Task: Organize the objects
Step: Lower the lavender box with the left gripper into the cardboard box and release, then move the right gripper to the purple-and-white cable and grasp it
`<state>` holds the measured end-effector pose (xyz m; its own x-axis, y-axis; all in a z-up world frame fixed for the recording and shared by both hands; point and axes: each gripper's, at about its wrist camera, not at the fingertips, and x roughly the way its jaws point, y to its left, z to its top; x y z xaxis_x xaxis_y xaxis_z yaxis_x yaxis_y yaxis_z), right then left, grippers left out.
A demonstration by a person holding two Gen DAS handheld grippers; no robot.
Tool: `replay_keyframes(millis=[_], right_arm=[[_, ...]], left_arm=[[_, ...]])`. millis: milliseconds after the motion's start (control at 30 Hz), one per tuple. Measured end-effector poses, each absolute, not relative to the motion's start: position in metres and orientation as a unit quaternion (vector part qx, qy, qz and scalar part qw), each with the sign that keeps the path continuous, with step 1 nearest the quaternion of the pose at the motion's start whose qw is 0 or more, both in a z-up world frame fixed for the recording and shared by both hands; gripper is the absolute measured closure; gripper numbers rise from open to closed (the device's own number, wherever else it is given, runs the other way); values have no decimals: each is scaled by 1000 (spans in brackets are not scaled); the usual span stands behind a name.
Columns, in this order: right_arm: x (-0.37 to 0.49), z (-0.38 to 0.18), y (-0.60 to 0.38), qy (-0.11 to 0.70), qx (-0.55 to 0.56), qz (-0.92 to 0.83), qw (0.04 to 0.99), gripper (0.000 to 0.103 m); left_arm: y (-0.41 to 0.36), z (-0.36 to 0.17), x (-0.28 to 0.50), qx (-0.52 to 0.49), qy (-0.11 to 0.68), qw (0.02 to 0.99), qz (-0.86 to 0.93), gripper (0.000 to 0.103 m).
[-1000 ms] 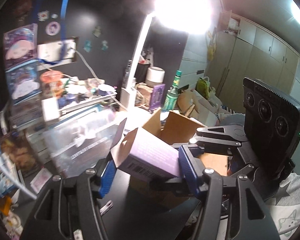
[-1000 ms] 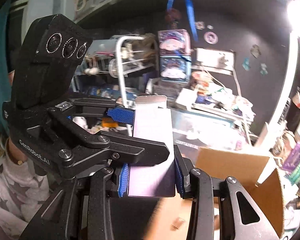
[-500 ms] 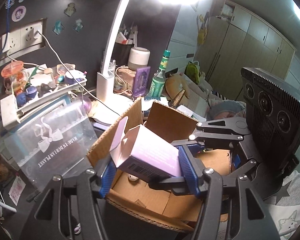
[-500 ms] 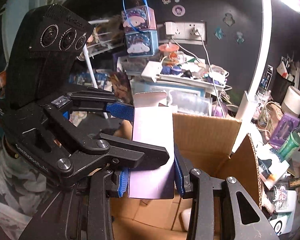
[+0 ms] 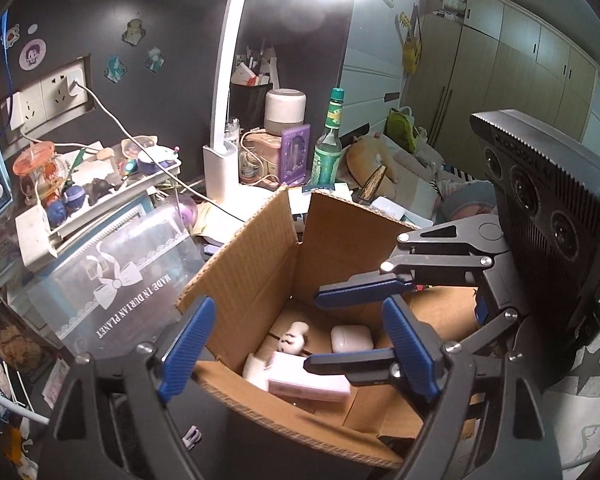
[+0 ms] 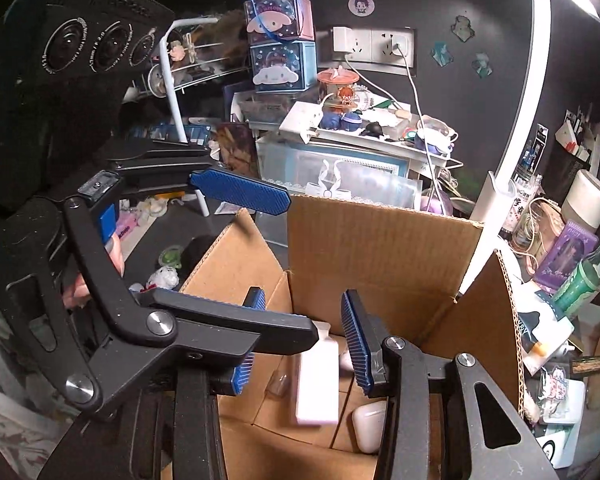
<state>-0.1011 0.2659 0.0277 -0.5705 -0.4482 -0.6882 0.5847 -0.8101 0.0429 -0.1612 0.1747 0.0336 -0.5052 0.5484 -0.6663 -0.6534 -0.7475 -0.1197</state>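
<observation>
Desk (image 5: 236,432): dark top, heavily cluttered; black wall behind with a double socket (image 5: 56,92) and stickers. Pale wardrobe doors (image 5: 512,80) across the room.

Cardboard box (image 5: 260,264): stands at the desk's near edge, flaps raised, top open. Inside, on its floor: pale pink carton (image 5: 308,386) lying flat near the front wall; white earbud case (image 5: 351,338) just behind it; small white plush figure (image 5: 294,340) beside the case.

Along the desk's back edge: white lamp (image 5: 222,128) with its base behind the box, white jar (image 5: 285,110), purple card box (image 5: 295,154), green bottle (image 5: 327,148). Toward the left edge: clear lidded bin (image 5: 112,276) touching or just beside the box's left flap, white tray of small figures (image 5: 88,184) on top of it.

Open room: the space above the box mouth is free between the raised flaps; the bin hems in the box's left side.

Left gripper (image 5: 296,344): over the box's front-left corner, blue pads spread wide, holding nothing, touching nothing visible.

Right gripper (image 6: 304,340): over the box's front edge, pads parted, nothing between them; the pink carton (image 6: 316,384) lies below the gap, apart from both pads.
</observation>
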Motion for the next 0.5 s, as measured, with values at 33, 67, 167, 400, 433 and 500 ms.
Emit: replay_keyframes(millis=[33, 67, 167, 400, 433, 500], right_arm=[[-100, 28, 265, 97, 359, -881, 292, 67], [-100, 28, 264, 98, 359, -881, 291, 67], [-98, 31, 261, 105, 355, -884, 284, 67], [-78, 52, 238, 128, 305, -904, 271, 67], [-75, 55, 231, 128, 298, -904, 280, 67], [-67, 60, 215, 127, 288, -899, 304, 67]], left_arm=[[174, 34, -161, -355, 74, 348, 865, 19], [172, 35, -160, -354, 73, 348, 865, 19], [166, 37, -156, -350, 69, 348, 867, 19], [120, 62, -133, -311, 39, 331, 890, 19], [110, 66, -128, -304, 37, 325, 894, 19], [88, 72, -117, -294, 33, 308, 904, 17]])
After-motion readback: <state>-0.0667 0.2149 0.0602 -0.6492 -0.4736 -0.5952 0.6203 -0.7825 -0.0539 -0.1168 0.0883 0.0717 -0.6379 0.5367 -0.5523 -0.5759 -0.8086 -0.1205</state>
